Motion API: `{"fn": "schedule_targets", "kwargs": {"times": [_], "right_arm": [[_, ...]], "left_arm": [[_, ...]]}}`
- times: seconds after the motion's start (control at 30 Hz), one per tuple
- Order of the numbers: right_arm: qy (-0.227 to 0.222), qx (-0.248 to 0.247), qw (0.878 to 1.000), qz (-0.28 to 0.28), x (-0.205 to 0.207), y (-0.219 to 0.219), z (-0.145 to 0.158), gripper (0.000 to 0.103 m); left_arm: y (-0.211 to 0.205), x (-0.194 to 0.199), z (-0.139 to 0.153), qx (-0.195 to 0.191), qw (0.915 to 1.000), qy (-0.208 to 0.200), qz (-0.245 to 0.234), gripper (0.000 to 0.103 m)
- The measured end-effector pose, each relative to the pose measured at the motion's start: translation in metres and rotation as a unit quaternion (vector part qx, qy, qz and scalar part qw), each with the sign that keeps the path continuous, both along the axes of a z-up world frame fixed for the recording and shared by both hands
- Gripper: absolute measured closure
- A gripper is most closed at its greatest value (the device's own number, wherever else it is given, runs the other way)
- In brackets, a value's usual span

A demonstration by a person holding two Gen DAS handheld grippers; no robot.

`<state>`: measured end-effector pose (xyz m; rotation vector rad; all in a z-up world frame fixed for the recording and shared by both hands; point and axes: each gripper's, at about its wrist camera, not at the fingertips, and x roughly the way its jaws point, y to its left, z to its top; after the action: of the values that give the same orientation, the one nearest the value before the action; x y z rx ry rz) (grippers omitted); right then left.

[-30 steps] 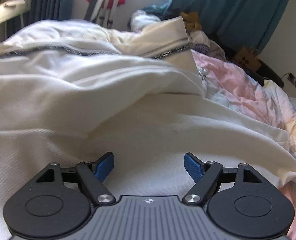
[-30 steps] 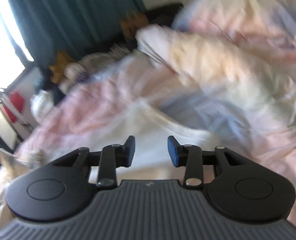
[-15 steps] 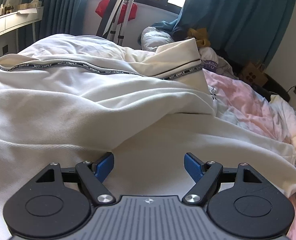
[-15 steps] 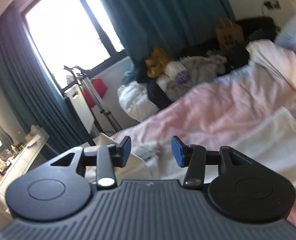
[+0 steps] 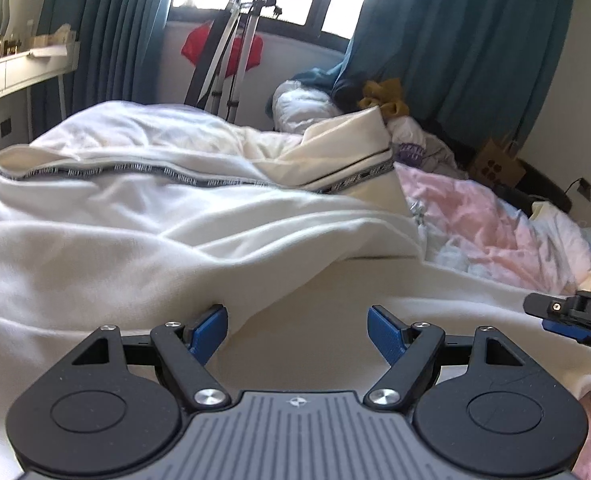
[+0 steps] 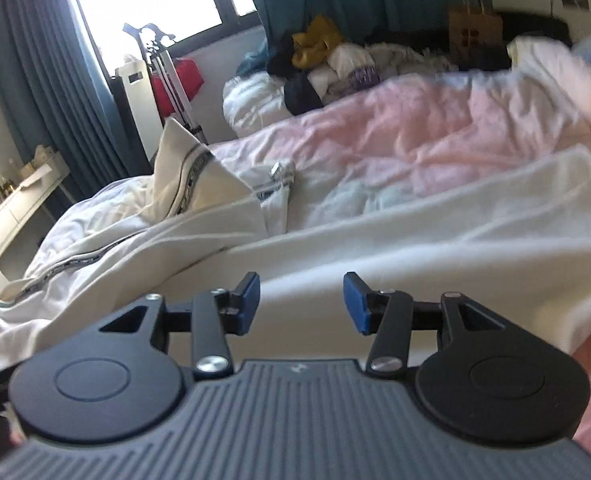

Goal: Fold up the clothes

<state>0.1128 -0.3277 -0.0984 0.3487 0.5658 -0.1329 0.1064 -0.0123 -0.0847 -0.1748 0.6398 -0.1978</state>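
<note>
Step in hand, as judged — reach before first grasp; nothing lifted yet

White garment [image 5: 167, 248] with lettered trim lies rumpled across bed [image 5: 491, 224], partly over pink duvet

Left hand-held gripper [image 5: 297, 330]: jaws spread wide, empty, low over cloth beside a fold
Right hand-held gripper [image 6: 301, 300]: jaws apart, narrower gap, empty, over garment's near flat part

Next move calls for finding an edge or hem, closing on it — thin cloth, so pinch low

Count: one white garment, two grippers, one clothes heap [image 6: 319, 56] by curtain
</note>
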Motion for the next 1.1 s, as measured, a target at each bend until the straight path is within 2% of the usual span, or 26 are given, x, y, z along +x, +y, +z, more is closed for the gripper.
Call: {"fn": "schedule_targets", "kwargs": {"times": [0.1,0.27,0.37,0.5,0.67,0.77,0.9,1.0,1.07,1.1], "right_arm": [[0.008,0.005,1.0,-0.004,0.002,0.0,-0.006,0.054],[0.01,0.03,0.999,-0.012,0.005,-0.012,-0.015,0.053],[0.001,0.085,0.996,-0.024,0.005,-0.029,-0.019,0.053],[-0.008,0.115,0.991,-0.061,0.002,-0.05,-0.025,0.053],[0.002,0.149,0.983,-0.106,0.003,-0.073,-0.042,0.053],[0.006,0.163,0.98,-0.11,0.004,-0.077,-0.049,0.053],[0.008,0.175,0.979,-0.107,0.006,-0.078,-0.053,0.053],[0.005,0.179,0.978,-0.106,0.006,-0.079,-0.053,0.053],[0.006,0.17,0.979,-0.108,0.007,-0.078,-0.052,0.053],[0.008,0.16,0.981,-0.11,0.007,-0.076,-0.051,0.053]], "left_arm": [[-0.003,0.008,0.013,0.004,0.9998,-0.015,0.009,0.024],[-0.029,0.049,0.039,0.041,0.9971,-0.063,0.009,0.022],[-0.063,0.09,0.048,0.06,0.9955,-0.071,-0.016,0.021],[-0.123,0.135,0.051,0.075,0.9912,-0.082,-0.072,0.021],[-0.213,0.177,0.019,0.137,0.9765,-0.066,-0.153,0.024],[-0.246,0.195,-0.006,0.183,0.9675,-0.038,-0.17,0.033],[-0.265,0.211,-0.036,0.247,0.9534,-0.007,-0.173,0.034],[-0.27,0.225,-0.055,0.276,0.946,0.012,-0.17,0.051],[-0.269,0.233,-0.059,0.284,0.9429,0.016,-0.173,0.086],[-0.272,0.235,-0.057,0.285,0.9417,0.023,-0.177,0.086]]}}
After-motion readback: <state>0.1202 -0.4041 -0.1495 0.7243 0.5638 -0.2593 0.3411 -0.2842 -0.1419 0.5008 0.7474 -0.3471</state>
